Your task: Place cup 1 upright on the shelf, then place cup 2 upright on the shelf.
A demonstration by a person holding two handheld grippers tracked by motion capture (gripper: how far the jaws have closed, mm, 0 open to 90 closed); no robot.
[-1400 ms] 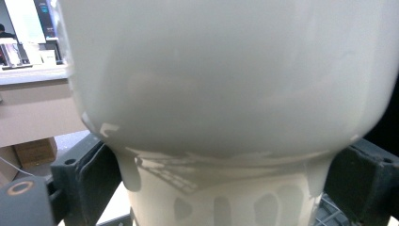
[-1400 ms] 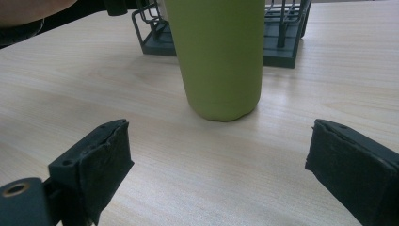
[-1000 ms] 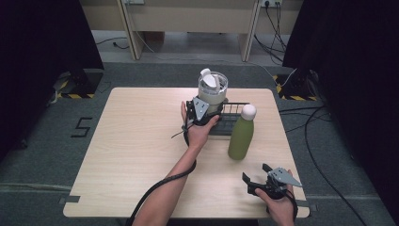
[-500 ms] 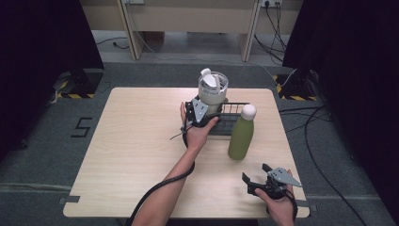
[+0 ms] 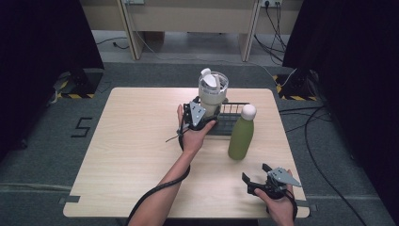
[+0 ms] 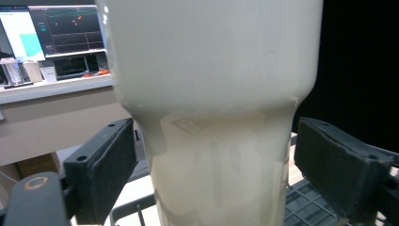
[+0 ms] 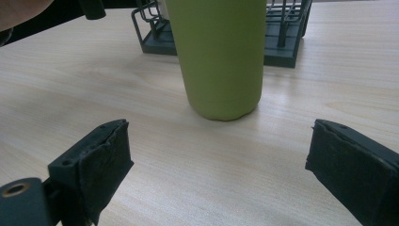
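A cream tumbler (image 5: 212, 94) is being straddled by the left gripper (image 5: 200, 115) at the near left end of a dark wire rack (image 5: 233, 117), toward the far middle of the counter (image 5: 131, 150). The tumbler is standing upright with a lid and a white piece on top. In the left gripper view, the jaws are being held spread on either side of its narrower lower body (image 6: 221, 155), with a gap showing on each side, so nothing is being gripped yet. Whether the tumbler's base is sitting in the rack or just above it cannot be told.

The step in hand is judged to be the tumbler's grasp or release at the rack. To be done well, the jaws should be kept level and centred on the narrow waist, below the step where the body widens, so that the smooth wall is not allowed to slip. Closing should be done squarely, without the tumbler being nudged against the rack wires.

The right gripper (image 5: 268, 181) is being held low over the near right corner, its jaws released and empty, facing a green bottle (image 5: 241, 134) that is standing upright just in front of the rack and well apart from the jaws.
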